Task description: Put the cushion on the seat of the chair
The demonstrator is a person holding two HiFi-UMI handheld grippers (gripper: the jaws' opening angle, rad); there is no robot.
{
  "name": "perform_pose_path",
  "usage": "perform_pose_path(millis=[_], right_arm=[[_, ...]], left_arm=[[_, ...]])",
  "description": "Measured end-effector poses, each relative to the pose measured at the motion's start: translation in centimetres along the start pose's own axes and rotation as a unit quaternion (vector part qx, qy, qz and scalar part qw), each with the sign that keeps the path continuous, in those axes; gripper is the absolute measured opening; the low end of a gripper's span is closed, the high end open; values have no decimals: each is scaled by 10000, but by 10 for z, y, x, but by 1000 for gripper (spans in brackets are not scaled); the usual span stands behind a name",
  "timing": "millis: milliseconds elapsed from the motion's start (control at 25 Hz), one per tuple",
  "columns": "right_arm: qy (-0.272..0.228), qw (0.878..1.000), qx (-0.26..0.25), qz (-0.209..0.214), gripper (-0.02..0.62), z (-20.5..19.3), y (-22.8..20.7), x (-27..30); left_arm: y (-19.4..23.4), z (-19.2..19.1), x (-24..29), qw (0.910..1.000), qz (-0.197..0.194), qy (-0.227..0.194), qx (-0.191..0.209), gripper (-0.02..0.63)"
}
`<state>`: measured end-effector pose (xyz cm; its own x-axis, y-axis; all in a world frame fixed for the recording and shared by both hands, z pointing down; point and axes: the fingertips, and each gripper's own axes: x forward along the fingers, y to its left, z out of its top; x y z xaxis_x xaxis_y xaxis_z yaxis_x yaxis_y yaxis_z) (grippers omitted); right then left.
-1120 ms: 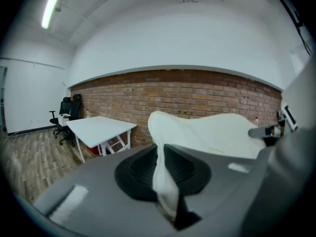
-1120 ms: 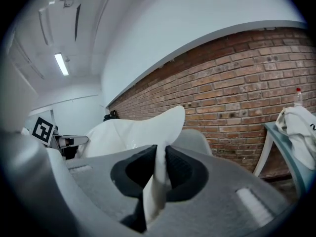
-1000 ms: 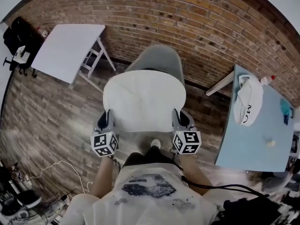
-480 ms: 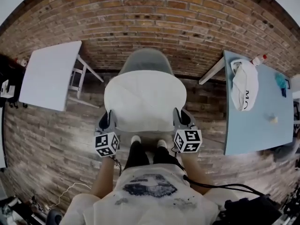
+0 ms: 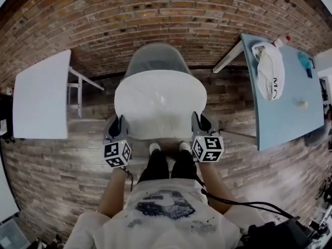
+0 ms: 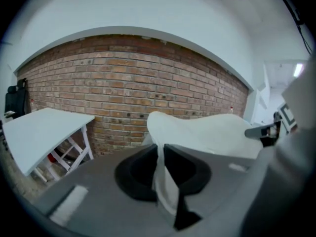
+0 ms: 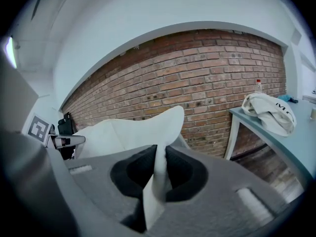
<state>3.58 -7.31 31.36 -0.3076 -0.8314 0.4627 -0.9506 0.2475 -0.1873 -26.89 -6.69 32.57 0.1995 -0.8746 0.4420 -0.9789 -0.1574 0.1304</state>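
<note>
While clamped on fabric, left tool [image 5: 116, 126] and right tool [image 5: 199, 124] alike, holding the white cushion [image 5: 160, 104] by its near corners at centre frame. Spread over the grey chair [image 5: 155, 61]; touching the seat or not, unclear. Beyond, upper frame, brick wall [image 5: 155, 14].

Brick wall [image 5: 171, 14], white table [image 5: 41, 95] left, blue table [image 5: 286, 118] bearing white bag [image 5: 271, 69], bottle [image 5: 281, 40]

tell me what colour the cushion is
White. The cushion shows best in the head view.
</note>
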Motion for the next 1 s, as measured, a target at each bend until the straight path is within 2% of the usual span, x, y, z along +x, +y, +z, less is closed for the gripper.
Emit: perform_pose_path(millis=[200, 480, 1000], right_arm=[[243, 9995, 50, -185, 41, -33, -9, 18], [674, 9975, 111, -200, 41, -85, -23, 56], [1191, 9926, 90, -224, 41, -204, -45, 147]], left_arm=[[5, -28, 25, 9997, -157, 195, 48, 35], [9, -78, 53, 9983, -133, 566, 65, 35], [36, -203, 123, 9949, 177, 994, -65, 35]])
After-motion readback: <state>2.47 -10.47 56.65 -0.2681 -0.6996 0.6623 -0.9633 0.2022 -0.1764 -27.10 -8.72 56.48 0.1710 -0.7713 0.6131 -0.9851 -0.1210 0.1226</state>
